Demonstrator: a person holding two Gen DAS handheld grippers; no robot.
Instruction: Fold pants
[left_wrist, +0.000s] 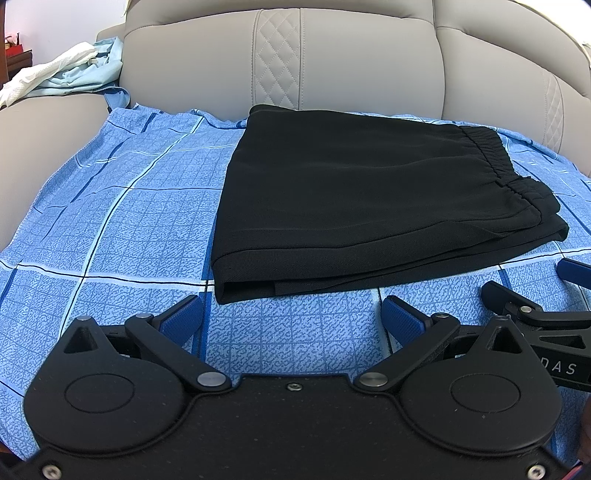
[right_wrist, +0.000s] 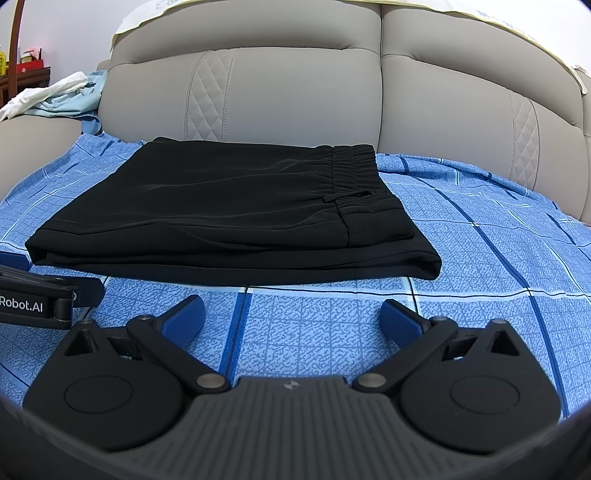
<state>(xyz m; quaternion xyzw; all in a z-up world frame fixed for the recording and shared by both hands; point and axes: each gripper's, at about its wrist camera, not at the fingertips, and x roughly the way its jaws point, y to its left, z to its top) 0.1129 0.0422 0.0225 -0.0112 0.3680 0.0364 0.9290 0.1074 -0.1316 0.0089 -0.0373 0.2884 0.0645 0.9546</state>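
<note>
Two handheld grippers, nearest the viewer: left gripper (left_wrist: 291, 319) and right gripper (right_wrist: 291, 319), each with black linkage arms and blue pads (left_wrist: 183, 319), jaws spread wide, nothing between them. Both hover low over the cloth, just short of the garment's near edge and not touching it. The right gripper's arm shows at the right edge of the left wrist view; the left gripper's arm, lettered "Robot.AI", shows at the left edge of the right wrist view.

One blue checked cloth (left_wrist: 110, 229), spread flat over the sofa seat beneath everything.

One pair of black pants (left_wrist: 354, 199), folded into a compact rectangle of several layers, lying flat on the cloth beyond the grippers. Elastic waistband (left_wrist: 491, 155) on top at the right end; layered edges face near.

One beige sofa backrest (left_wrist: 369, 62), quilted diamond panels, behind the pants.

One heap of white and pale blue clothes (left_wrist: 70, 70), far left on the sofa.
</note>
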